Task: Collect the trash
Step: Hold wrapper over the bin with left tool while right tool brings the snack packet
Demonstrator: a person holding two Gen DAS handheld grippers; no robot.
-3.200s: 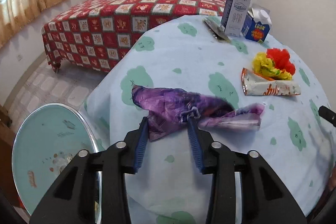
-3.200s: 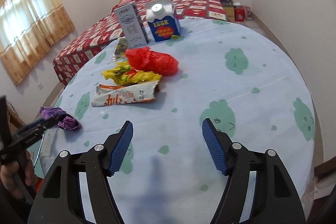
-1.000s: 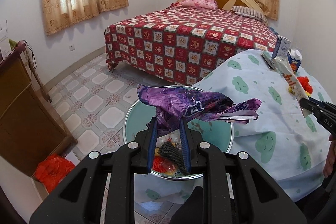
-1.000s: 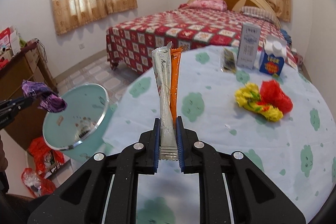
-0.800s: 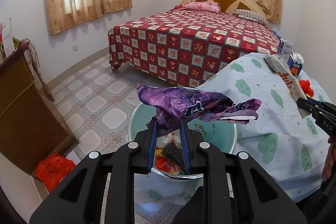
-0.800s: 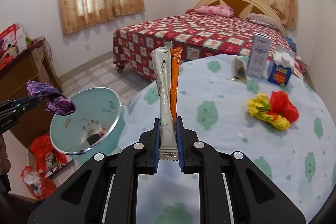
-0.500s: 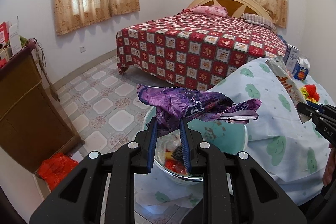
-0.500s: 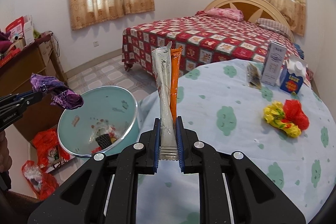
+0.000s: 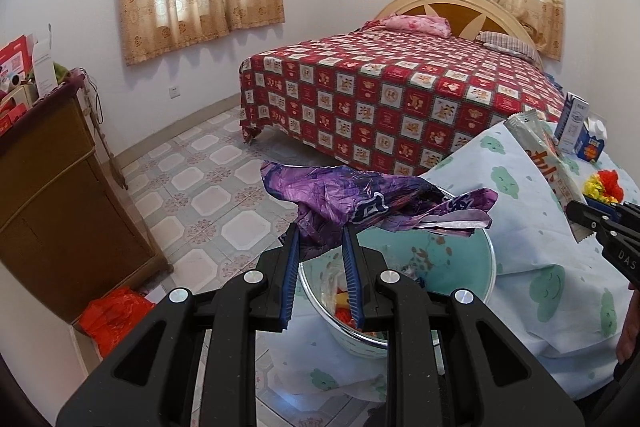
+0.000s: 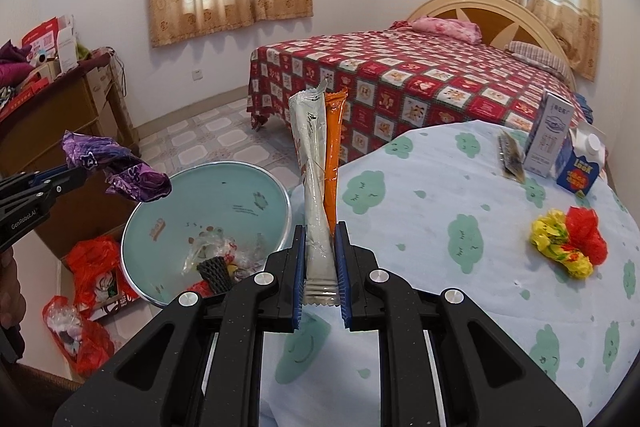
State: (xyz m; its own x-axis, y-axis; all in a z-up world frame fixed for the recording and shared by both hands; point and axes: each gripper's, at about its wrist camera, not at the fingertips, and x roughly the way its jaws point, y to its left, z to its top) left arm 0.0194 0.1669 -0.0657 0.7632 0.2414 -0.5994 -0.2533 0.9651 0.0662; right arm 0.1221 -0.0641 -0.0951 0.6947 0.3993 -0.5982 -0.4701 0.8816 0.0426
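Note:
My left gripper (image 9: 320, 247) is shut on a crumpled purple wrapper (image 9: 360, 195) and holds it above the near rim of a teal trash bin (image 9: 460, 267); the wrapper also shows in the right wrist view (image 10: 120, 171). My right gripper (image 10: 320, 247) is shut on a white and orange snack wrapper (image 10: 320, 163), held upright over the table edge beside the bin (image 10: 256, 179). The bin holds several bits of trash. A yellow and red crumpled wrapper (image 10: 568, 243) lies on the table (image 10: 440, 227).
A white carton (image 10: 548, 135), a blue carton (image 10: 580, 167) and a dark flat packet (image 10: 510, 155) stand at the table's far side. A wooden cabinet (image 9: 52, 195) is left of the bin, red bags (image 10: 92, 267) on the floor. A bed (image 9: 400, 95) lies behind.
Both grippers have pulled back from the table and turned toward the bin, each still holding its wrapper. The bin now sits lower and nearer under both wrappers.

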